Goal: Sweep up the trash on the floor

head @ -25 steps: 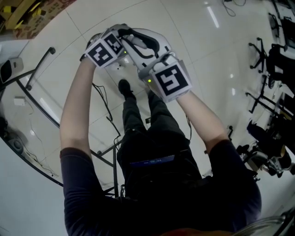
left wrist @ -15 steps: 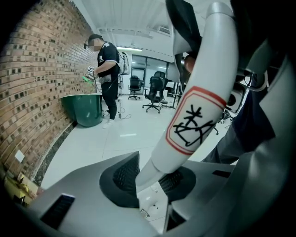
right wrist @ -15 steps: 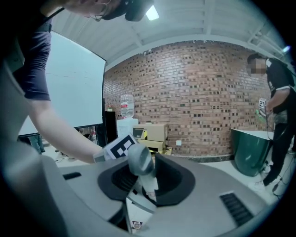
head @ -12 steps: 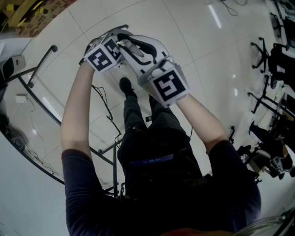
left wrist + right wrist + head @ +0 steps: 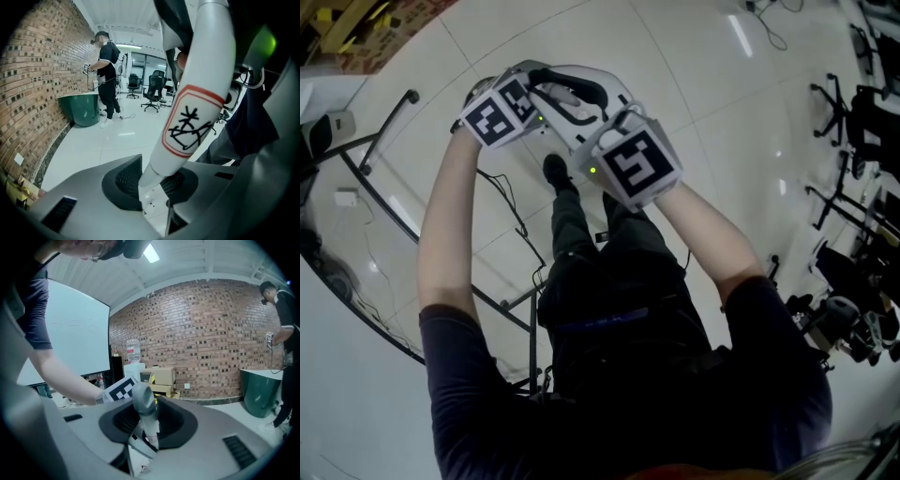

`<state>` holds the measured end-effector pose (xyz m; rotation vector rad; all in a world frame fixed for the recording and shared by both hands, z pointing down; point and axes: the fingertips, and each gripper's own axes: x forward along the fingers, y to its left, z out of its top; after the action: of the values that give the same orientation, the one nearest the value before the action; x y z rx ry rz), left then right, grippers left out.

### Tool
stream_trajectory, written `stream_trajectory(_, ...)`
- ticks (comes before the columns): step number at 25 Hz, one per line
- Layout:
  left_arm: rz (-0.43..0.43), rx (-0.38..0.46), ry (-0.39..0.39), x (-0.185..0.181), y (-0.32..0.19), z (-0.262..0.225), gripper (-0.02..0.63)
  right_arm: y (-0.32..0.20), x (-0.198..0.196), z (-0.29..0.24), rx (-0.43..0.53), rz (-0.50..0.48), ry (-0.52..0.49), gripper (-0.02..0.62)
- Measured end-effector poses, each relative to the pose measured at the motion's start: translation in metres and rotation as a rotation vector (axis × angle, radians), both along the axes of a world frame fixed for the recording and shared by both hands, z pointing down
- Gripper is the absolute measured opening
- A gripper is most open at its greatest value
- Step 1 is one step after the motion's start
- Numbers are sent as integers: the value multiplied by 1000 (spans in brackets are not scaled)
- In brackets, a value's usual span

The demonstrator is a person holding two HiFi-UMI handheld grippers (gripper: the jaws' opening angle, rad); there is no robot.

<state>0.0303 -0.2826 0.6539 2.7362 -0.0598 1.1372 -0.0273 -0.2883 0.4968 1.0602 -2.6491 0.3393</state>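
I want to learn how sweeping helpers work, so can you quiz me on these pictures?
1. True or false: the left gripper is shut on a white pole.
2. What colour is the big bin by the brick wall? A red, B green, C yellow.
3. Fill in: the right gripper is shut on a handle with a ____ tip.

Key: 1 true; 2 B; 3 grey.
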Motion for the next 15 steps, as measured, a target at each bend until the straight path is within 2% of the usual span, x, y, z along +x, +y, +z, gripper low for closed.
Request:
stream_trajectory(8, 20, -24, 8, 0, 11, -5, 67, 1, -1, -5, 2, -12, -2, 112)
stream_trajectory(15, 36, 10, -8, 0, 12, -9, 61, 4, -1, -10, 12, -25, -2, 112)
